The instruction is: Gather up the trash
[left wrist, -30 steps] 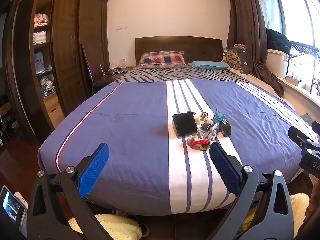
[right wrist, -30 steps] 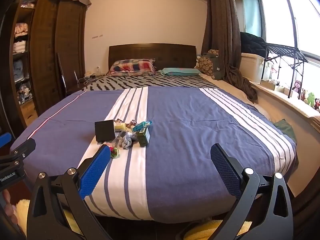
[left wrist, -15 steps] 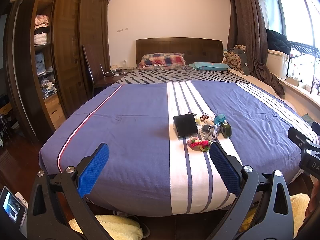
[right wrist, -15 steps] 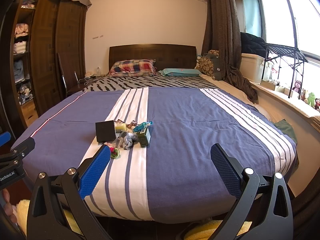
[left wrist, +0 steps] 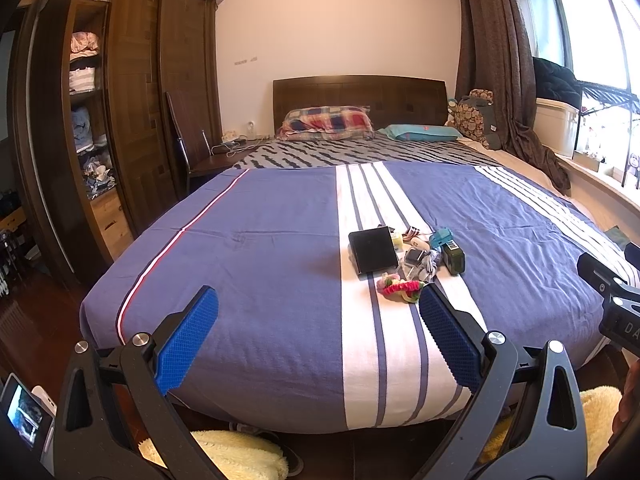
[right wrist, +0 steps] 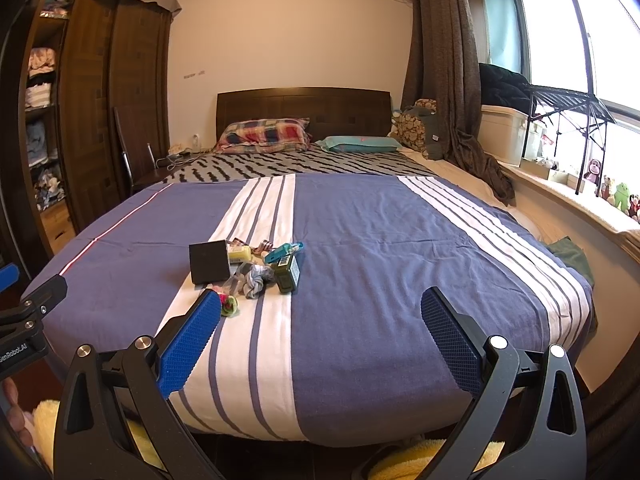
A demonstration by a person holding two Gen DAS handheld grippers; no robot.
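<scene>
Trash (left wrist: pixel 406 258) sits clustered on the bed (left wrist: pixel 260 264), well ahead of both spread, empty tools. Left hand-held gripper (left wrist: pixel 318 312) and right hand-held gripper (right wrist: pixel 320 312) should probably close in first, then pinch one loose piece at a time.

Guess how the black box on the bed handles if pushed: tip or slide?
The black box looks rigid and flat-faced, so probably no rolling. It stands propped upright on the soft blue striped bedspread, so a high push likely tips it. Small clutter sits close beside it and may shift too.
</scene>
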